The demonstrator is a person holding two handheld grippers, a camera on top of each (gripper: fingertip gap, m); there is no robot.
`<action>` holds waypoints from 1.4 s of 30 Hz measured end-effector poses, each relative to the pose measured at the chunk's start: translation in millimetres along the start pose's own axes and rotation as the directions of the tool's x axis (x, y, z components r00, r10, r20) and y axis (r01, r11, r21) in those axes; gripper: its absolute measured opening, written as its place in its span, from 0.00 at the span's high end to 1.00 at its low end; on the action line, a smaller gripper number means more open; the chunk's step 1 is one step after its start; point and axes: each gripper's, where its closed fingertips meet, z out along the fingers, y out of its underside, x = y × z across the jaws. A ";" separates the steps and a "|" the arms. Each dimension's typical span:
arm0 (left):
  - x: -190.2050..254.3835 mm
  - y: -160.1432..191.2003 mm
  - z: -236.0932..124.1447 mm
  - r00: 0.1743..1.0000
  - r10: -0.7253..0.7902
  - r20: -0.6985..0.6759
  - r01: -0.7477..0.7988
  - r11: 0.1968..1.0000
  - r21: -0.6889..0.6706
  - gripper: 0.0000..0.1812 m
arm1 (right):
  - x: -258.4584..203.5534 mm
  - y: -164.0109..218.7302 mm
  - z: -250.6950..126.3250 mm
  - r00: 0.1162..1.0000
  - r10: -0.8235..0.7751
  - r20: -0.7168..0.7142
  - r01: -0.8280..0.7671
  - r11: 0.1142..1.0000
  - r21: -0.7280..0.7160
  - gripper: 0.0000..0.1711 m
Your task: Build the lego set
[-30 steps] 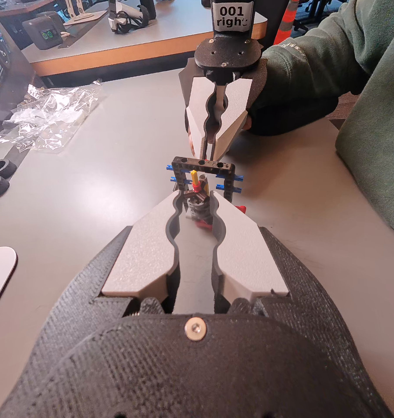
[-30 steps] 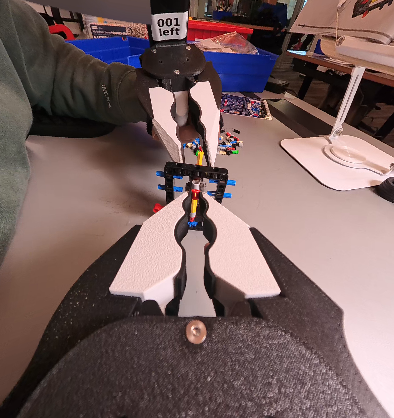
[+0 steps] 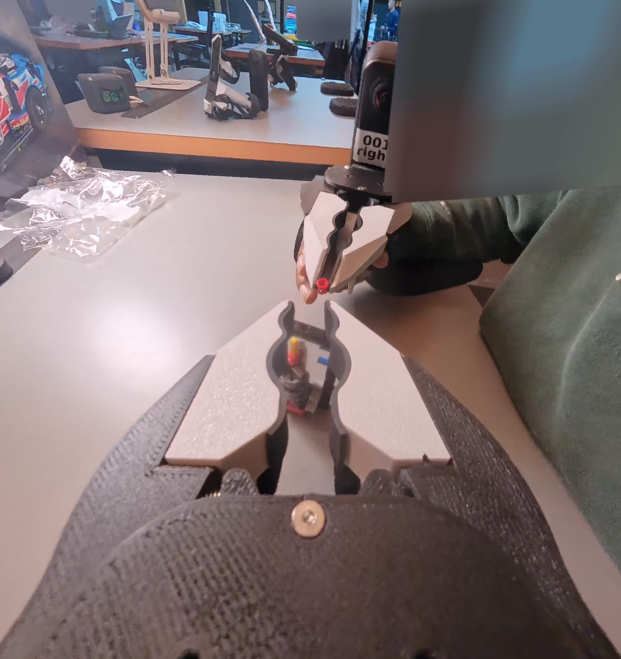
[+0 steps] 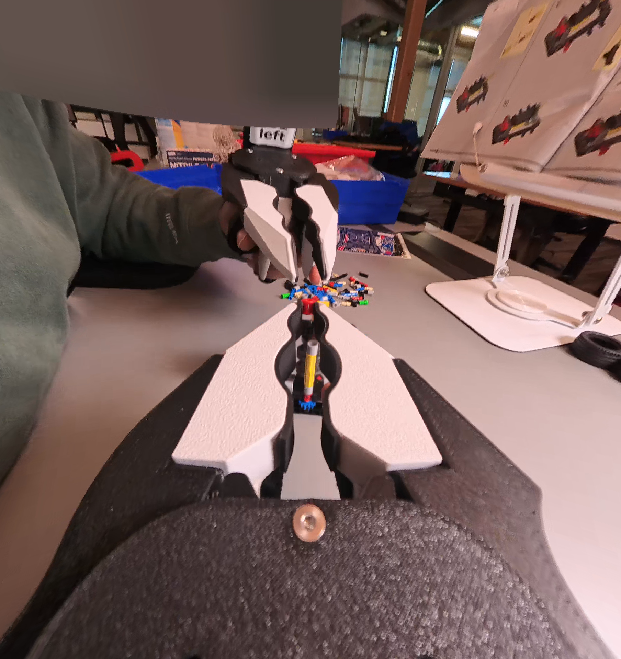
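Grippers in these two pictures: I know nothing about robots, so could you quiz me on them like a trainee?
1. True or false: the right gripper pinches a small red piece at its fingertips.
2. The pile of loose small pieces lies: A) on the grey table; B) in a blue bin; C) on a white stand base.
3. Fill in: the left gripper holds nothing, and its jaws are ____.

Key: 1 true; 2 A; 3 open.
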 end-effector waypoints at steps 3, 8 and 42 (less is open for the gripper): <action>11.2 -0.9 6.3 0.998 0.056 0.014 -0.056 0.998 -0.003 0.91 | -3.3 -11.2 -0.2 0.999 0.044 0.006 -0.044 0.997 0.056 0.98; 23.3 -13.3 9.9 0.978 0.187 0.098 -0.191 0.981 0.033 0.90 | -12.8 -27.7 1.9 0.971 0.223 0.084 -0.233 0.960 0.154 0.98; 44.4 5.0 -1.1 0.885 0.439 0.158 -0.422 0.897 -0.128 0.99 | -43.1 -11.0 9.0 0.809 0.529 0.255 -0.534 0.844 -0.057 0.97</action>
